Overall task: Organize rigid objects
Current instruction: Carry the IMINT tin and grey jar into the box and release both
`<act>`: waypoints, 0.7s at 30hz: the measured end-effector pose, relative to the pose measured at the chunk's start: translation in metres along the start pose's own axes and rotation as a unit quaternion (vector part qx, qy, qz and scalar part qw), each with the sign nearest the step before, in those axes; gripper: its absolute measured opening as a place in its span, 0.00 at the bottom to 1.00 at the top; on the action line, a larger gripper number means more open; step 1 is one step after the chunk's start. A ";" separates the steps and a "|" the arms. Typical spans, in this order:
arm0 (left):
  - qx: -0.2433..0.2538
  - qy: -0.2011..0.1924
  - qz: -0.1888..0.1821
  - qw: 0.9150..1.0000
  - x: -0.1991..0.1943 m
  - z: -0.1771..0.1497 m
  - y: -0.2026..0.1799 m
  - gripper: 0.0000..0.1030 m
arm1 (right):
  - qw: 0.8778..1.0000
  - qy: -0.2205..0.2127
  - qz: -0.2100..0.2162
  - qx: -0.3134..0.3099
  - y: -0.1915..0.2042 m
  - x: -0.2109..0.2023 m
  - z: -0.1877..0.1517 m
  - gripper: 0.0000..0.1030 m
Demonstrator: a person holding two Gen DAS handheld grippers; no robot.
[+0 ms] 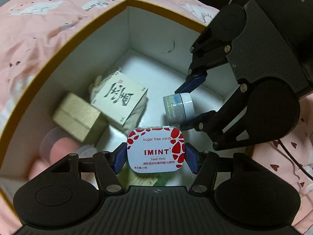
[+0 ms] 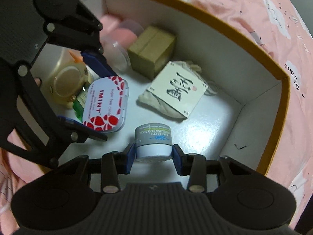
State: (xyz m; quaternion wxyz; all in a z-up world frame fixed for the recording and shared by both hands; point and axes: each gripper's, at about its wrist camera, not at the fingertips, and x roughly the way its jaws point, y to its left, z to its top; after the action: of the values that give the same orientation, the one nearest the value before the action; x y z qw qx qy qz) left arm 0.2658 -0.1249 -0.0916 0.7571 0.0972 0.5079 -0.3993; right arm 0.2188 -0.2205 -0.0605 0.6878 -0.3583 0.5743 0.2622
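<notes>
Pink bedding (image 1: pixel 39 29) is spread beneath a white-lined box (image 1: pixel 125 29) with a mustard rim. Over its floor a mint tin (image 1: pixel 155 150) is clamped by its sides in the left gripper (image 1: pixel 155 157), while a small jar (image 2: pixel 153 143) is clamped between the blue pads of the right gripper (image 2: pixel 153 155) — just right of the tin. Farther in, a card (image 2: pixel 179 88) with a black character is laid on a cloth pouch (image 2: pixel 156 105); a tan box (image 2: pixel 152 49) is seen beyond it — plastic tubs (image 2: pixel 66 78) at the left.
</notes>
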 end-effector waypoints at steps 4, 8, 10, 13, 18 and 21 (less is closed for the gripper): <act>0.017 0.021 -0.005 1.000 0.013 0.005 -0.002 0.69 | 1.000 0.012 -0.004 -0.010 -0.002 0.006 0.000 0.39; 0.013 0.034 -0.023 0.999 0.019 0.009 0.001 0.72 | 1.000 0.020 -0.009 -0.017 -0.004 0.007 -0.002 0.40; 0.014 0.032 -0.020 0.999 0.020 0.008 0.001 0.73 | 0.999 0.023 -0.014 -0.018 -0.005 0.007 -0.002 0.40; 0.009 0.021 -0.020 1.000 0.016 0.003 0.001 0.76 | 1.000 0.024 -0.014 -0.010 -0.008 0.009 -0.004 0.40; -0.004 0.016 -0.013 1.000 0.007 -0.002 0.005 0.81 | 1.000 0.015 -0.016 -0.004 -0.009 0.007 -0.002 0.40; 0.000 0.010 -0.011 1.000 -0.006 -0.007 0.004 0.80 | 1.000 0.012 -0.013 -0.006 -0.004 0.005 0.000 0.40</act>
State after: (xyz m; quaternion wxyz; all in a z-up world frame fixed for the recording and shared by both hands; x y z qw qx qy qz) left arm 0.2630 -0.1149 -0.0910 0.7478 0.0958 0.5163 -0.4063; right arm 0.2228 -0.2233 -0.0642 0.6819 -0.3732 0.5760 0.2528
